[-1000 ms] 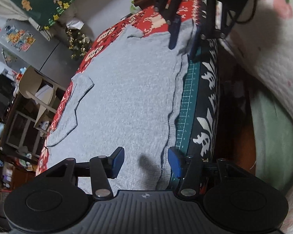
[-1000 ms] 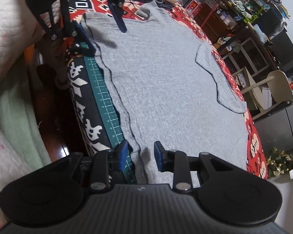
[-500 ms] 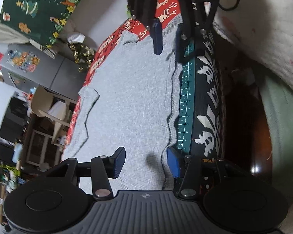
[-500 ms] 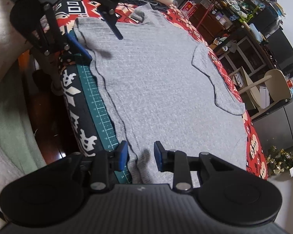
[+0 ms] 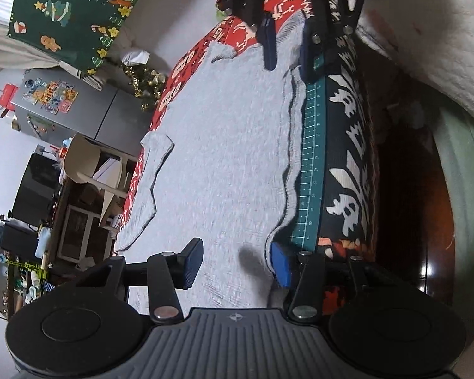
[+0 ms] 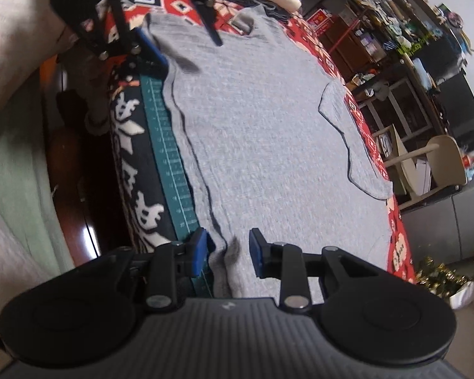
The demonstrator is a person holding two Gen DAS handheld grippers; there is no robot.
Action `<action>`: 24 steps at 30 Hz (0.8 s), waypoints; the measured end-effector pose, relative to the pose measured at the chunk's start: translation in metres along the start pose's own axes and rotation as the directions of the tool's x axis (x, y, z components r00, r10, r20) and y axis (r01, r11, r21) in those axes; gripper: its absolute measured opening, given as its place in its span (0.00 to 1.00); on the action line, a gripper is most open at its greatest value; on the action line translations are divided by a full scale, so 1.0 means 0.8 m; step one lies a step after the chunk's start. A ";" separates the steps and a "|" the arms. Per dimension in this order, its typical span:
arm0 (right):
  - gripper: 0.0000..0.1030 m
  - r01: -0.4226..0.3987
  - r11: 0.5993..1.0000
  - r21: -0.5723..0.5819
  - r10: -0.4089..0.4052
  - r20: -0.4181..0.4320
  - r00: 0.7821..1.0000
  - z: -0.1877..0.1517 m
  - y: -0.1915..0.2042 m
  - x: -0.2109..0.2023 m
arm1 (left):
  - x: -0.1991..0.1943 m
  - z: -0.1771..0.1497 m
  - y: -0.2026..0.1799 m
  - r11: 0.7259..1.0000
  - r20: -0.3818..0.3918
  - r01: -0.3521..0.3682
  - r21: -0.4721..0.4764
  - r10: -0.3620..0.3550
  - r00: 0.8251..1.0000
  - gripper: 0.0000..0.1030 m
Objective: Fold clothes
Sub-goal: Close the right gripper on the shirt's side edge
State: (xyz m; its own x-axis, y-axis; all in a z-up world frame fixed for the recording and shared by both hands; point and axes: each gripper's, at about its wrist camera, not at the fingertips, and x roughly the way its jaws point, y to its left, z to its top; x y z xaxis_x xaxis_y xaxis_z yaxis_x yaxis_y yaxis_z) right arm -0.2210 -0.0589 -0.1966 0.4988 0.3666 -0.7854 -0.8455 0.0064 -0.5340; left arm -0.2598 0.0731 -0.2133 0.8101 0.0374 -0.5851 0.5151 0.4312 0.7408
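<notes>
A grey T-shirt (image 5: 224,145) lies spread flat on a table with a red patterned cloth; it also shows in the right wrist view (image 6: 268,132). My left gripper (image 5: 237,260) is open, its jaws straddling the shirt's near edge at one corner by the green cutting mat (image 5: 311,170). My right gripper (image 6: 226,249) is open, its jaws straddling the same edge at the other corner. Each gripper shows far off in the other's view: the right gripper (image 5: 287,44) and the left gripper (image 6: 186,38). One sleeve (image 6: 350,145) lies folded in.
The green ruled mat (image 6: 170,161) and a dark reindeer-patterned cloth (image 5: 347,164) run along the table's near edge. A person in pale clothes stands beside it. A white chair (image 6: 426,164), shelves, a grey fridge (image 5: 63,104) and a Christmas banner lie beyond the far edge.
Both grippers have moved in closer along the shirt's near edge, and the right gripper's jaws have opened a little wider. The shirt has not moved.
</notes>
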 end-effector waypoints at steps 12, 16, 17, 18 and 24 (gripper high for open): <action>0.30 0.048 0.997 -0.066 -0.047 0.003 0.999 0.004 0.012 0.005 | 0.000 -0.003 0.008 0.999 -0.017 -0.020 -0.040 0.020 1.000 0.46; 0.30 0.055 0.996 -0.068 -0.056 -0.017 0.998 -0.004 0.010 0.003 | -0.002 -0.009 0.006 0.999 -0.026 -0.021 -0.041 0.019 0.999 0.46; 0.30 0.057 0.996 -0.067 -0.059 -0.018 0.998 -0.004 0.010 0.003 | -0.002 -0.010 0.004 0.999 -0.027 -0.020 -0.042 0.019 0.999 0.46; 0.30 0.066 0.995 -0.070 -0.067 -0.015 0.998 -0.002 0.012 0.004 | -0.002 -0.010 0.003 0.999 -0.027 -0.023 -0.041 0.022 0.999 0.46; 0.21 0.089 0.994 -0.062 -0.090 -0.014 0.996 -0.001 0.017 0.009 | -0.002 -0.011 -0.001 0.998 -0.020 -0.040 -0.042 0.039 0.999 0.46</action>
State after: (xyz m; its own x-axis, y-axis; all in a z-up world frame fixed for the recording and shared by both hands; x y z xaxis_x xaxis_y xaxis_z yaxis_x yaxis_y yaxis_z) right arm -0.2289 -0.0566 -0.2099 0.5753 0.3512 -0.7388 -0.7844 -0.0193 -0.6200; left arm -0.2640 0.0802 -0.2160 0.8238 0.0719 -0.5623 0.4706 0.4664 0.7490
